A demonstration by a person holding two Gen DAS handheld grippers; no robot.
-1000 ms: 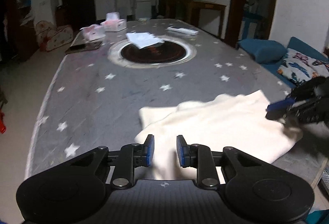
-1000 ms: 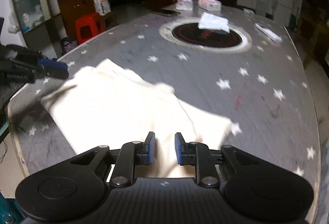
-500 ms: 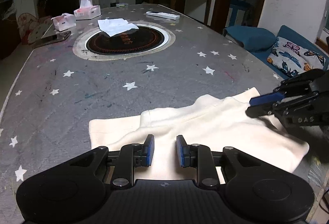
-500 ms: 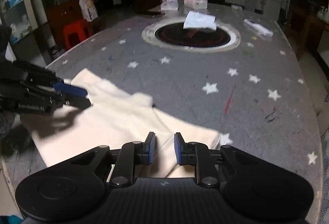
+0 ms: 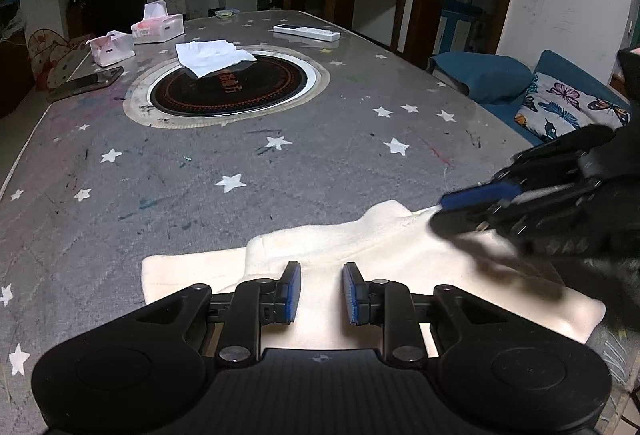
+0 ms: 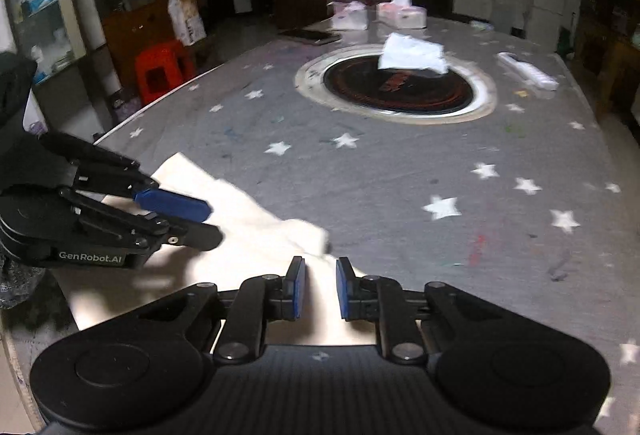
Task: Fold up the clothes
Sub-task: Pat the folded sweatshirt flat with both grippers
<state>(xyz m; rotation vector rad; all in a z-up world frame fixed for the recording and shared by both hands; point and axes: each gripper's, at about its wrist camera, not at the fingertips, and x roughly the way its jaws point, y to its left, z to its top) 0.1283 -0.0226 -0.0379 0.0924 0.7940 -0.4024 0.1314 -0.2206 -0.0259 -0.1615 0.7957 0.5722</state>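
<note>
Cream garment (image 5: 360, 259), partly folded, lying at the near edge of the star-patterned grey surface (image 5: 280, 163). Compared with one second earlier, both grippers sit closer over the cloth, and the garment, then blurred, now lies flat. Left gripper (image 5: 318, 293): fingers narrowly parted, gap unchanged, cloth visible below them; no pinch can be made out. Right gripper (image 6: 318, 287): fingers have just been closing, a narrow gap remaining, with cloth in view between and beneath them; actual contact cannot be told. Each gripper appears in the other's view, motion-blurred in the left wrist view. The garment's near edge is hidden behind the gripper bodies. Beyond: round inset plate (image 5: 228, 87), white cloth (image 5: 212, 55), tissue boxes (image 5: 156, 27), remote (image 5: 306, 32).
</note>
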